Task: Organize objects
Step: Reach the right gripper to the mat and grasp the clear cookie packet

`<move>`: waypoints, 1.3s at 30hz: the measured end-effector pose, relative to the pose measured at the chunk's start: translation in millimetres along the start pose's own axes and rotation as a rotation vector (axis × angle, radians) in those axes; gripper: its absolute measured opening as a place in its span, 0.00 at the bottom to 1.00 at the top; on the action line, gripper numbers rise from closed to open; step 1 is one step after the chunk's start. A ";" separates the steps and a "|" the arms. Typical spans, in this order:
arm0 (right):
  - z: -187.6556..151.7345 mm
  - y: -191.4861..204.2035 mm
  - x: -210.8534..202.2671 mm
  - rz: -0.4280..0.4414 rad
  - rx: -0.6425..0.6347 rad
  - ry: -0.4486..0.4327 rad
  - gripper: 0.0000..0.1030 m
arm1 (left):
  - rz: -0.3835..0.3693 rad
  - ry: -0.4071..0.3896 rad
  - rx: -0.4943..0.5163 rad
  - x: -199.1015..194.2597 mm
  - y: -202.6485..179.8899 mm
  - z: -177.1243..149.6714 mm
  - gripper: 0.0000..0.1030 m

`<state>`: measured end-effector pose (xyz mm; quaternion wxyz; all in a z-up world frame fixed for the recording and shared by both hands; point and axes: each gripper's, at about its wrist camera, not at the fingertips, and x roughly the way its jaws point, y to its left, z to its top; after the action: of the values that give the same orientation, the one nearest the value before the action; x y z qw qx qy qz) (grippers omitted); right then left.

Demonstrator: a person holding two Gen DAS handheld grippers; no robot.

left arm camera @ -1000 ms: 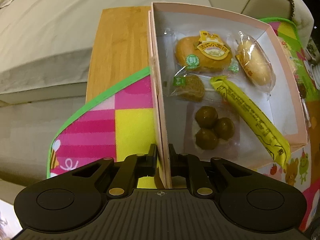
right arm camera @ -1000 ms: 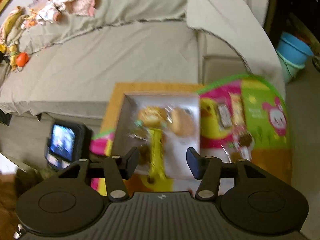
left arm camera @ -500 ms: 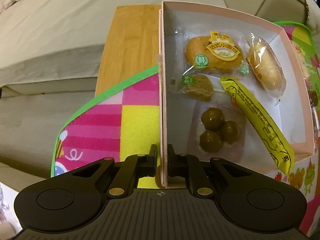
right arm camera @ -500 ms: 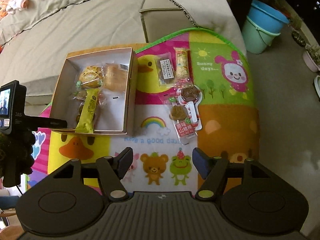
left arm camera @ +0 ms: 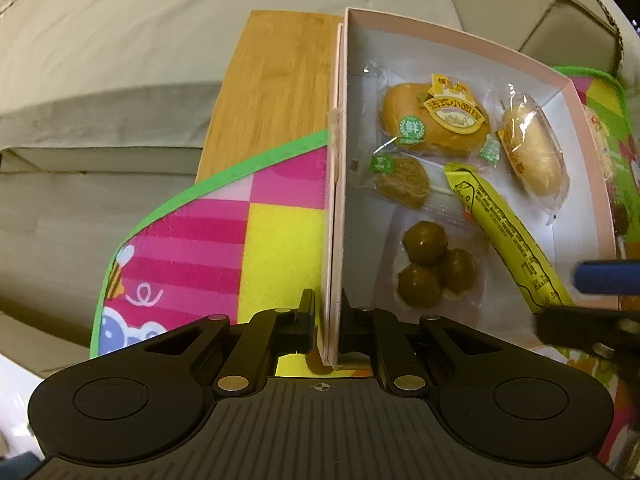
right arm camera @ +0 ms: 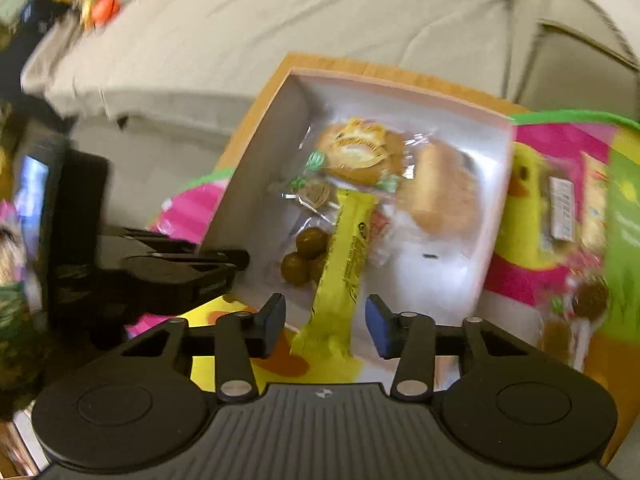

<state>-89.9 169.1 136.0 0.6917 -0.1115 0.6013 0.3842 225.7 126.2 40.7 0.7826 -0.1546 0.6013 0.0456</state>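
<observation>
Right tongs [right arm camera: 325, 322] dropped, closing astride the yellow packet [right arm camera: 347, 256]; left tongs [left arm camera: 327, 320] pinch box wall [left arm camera: 334, 208].

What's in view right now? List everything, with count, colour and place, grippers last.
box: 1, pink outside, white inside, on the mat
round bun: 1, golden, wrapped, far end of the box
long bun: 1, pale, wrapped, beside the round bun
brown cake: 1, wrapped, mid box
dark balls: 3, brown, one pack, near end of the box
yellow stick pack: 1, near end sticking out over the box edge
mat: 1, pink, yellow, green-edged
wooden table: 1, under the mat
loose snacks: several, blurred, on the mat beside the box
sofa: 1, beige, behind
left gripper: shut on the box wall
right gripper: jaws closing around the yellow stick pack, not yet touching
</observation>
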 end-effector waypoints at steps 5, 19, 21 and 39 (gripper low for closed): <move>14.5 2.4 13.6 -0.175 -0.246 0.028 0.41 | -0.012 -0.003 -0.042 1.4 4.0 0.8 0.10; -3.5 -77.9 -41.6 -0.115 -0.304 -0.049 0.49 | 0.005 0.008 0.015 2.2 4.2 -9.5 0.10; -11.2 -98.3 -46.0 -0.132 -0.270 -0.037 0.49 | 0.007 0.007 0.017 1.7 3.4 -9.6 0.10; -6.4 -144.5 38.0 -0.094 -0.678 0.160 0.49 | 0.055 -0.011 0.006 -4.4 -10.9 -18.9 0.10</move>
<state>0.8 82.0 55.1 0.5830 -0.3920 0.4859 0.5199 209.7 110.7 42.7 0.7847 -0.1355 0.6013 0.0659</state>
